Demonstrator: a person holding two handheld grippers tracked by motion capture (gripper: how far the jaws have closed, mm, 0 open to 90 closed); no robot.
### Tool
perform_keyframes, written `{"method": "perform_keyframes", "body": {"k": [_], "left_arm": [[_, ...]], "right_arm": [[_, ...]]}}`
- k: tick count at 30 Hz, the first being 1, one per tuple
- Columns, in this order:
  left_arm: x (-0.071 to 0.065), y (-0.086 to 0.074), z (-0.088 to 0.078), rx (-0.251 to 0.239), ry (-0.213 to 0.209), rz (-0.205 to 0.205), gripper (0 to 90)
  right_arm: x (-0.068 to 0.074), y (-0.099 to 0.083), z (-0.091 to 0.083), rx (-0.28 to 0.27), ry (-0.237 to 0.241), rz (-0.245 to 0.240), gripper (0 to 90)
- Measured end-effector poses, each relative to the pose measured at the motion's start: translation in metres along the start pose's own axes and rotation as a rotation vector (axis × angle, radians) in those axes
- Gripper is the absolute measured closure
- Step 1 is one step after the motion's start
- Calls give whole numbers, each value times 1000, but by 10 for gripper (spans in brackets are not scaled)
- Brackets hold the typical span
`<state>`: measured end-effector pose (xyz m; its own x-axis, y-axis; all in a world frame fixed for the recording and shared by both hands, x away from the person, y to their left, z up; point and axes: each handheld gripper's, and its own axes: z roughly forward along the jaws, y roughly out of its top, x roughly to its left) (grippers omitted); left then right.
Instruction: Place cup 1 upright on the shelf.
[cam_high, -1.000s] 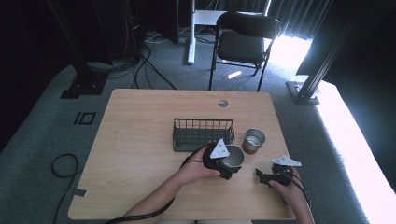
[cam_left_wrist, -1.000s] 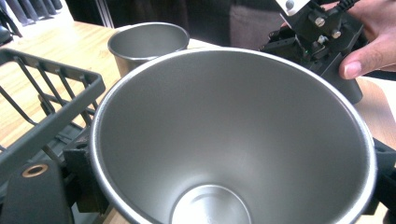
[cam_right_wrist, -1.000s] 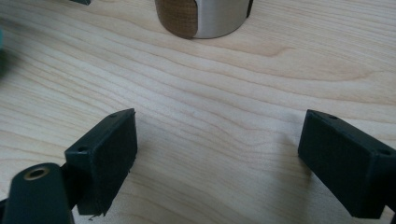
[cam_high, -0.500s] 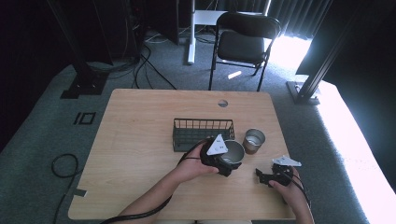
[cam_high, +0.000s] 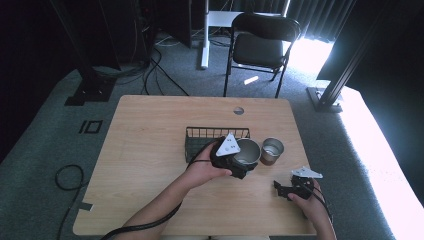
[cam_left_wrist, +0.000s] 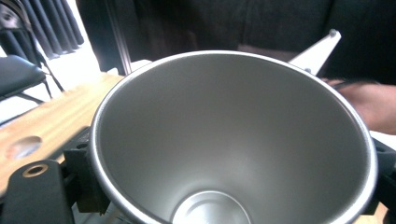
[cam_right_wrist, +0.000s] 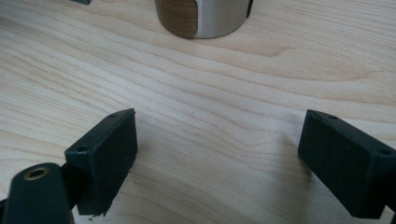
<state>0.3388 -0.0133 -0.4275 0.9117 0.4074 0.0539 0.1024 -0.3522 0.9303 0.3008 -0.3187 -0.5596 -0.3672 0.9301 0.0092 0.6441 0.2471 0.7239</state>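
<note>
My left gripper (cam_high: 240, 161) is shut on a steel cup (cam_high: 248, 150) and holds it just above the table, in front of the wire basket (cam_high: 200, 135). In the left gripper view the cup's (cam_left_wrist: 224, 140) open mouth faces the camera, empty, with a black jaw on each side of its rim. A second steel cup (cam_high: 272, 149) stands upright on the table just to its right. My right gripper (cam_high: 292, 189) rests low near the front right of the table, open. Its view shows the jaws (cam_right_wrist: 217, 158) wide apart over bare wood, with the standing cup (cam_right_wrist: 201, 18) ahead.
The wooden table (cam_high: 150, 160) has a round cable hole (cam_high: 239, 110) at the back. A black folding chair (cam_high: 262, 45) stands behind it, and cables (cam_high: 67, 177) lie on the carpet at the left. A hand and a grey plate (cam_left_wrist: 317, 51) appear beyond the held cup.
My left gripper has carried the cup a little away from the person, toward the basket and the standing cup. The right gripper has stayed in place.
</note>
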Motion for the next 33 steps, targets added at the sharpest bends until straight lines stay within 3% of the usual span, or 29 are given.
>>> {"method": "perform_keyframes", "body": {"k": [13,21,27,33], "left_arm": [[25,16,-24,-37,104,-9,134],[50,19,-41,-63,234,-33,134],[66,13,-48,-59,319,-66,134],[81,1,-50,-72,390,-128,134]], "right_arm": [[0,0,0,0,0,0,114],[0,0,0,0,0,0,114],[0,0,0,0,0,0,114],[0,0,0,0,0,0,114]]}}
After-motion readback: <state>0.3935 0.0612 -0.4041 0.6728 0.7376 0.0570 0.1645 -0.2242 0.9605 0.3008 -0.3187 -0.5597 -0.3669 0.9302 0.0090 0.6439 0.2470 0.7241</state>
